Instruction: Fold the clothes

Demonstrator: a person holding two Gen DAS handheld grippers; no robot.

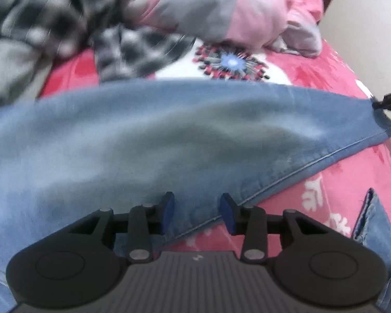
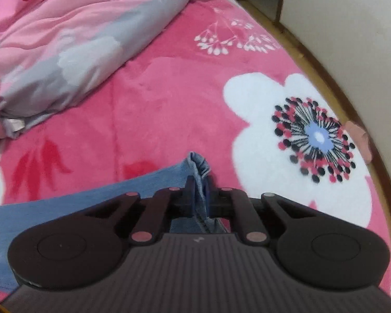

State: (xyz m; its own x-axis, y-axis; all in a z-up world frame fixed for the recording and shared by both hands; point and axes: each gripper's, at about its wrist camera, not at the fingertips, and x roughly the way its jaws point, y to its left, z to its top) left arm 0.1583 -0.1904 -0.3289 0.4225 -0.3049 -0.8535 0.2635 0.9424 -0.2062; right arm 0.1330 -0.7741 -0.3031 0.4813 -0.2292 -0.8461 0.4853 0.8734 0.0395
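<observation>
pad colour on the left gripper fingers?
Blue pads on black fingers, clearest in the left wrist view.

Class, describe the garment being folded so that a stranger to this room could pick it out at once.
Start from the pink flowered blanket covering the bed. The blue denim garment is spread across its near side, one bunched corner pinched in the right gripper. It is the only plain blue cloth; the shirt behind is black-and-white checked.

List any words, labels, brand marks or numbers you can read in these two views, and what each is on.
No readable words or numbers in either view.
Small pale logo mark, not letters, on the ribbed grey body behind the left claw.
The same mark on the body behind the right claw.
Light blue denim garment: no tag or label shows.
Pink floral fleece blanket: flower print only.
</observation>
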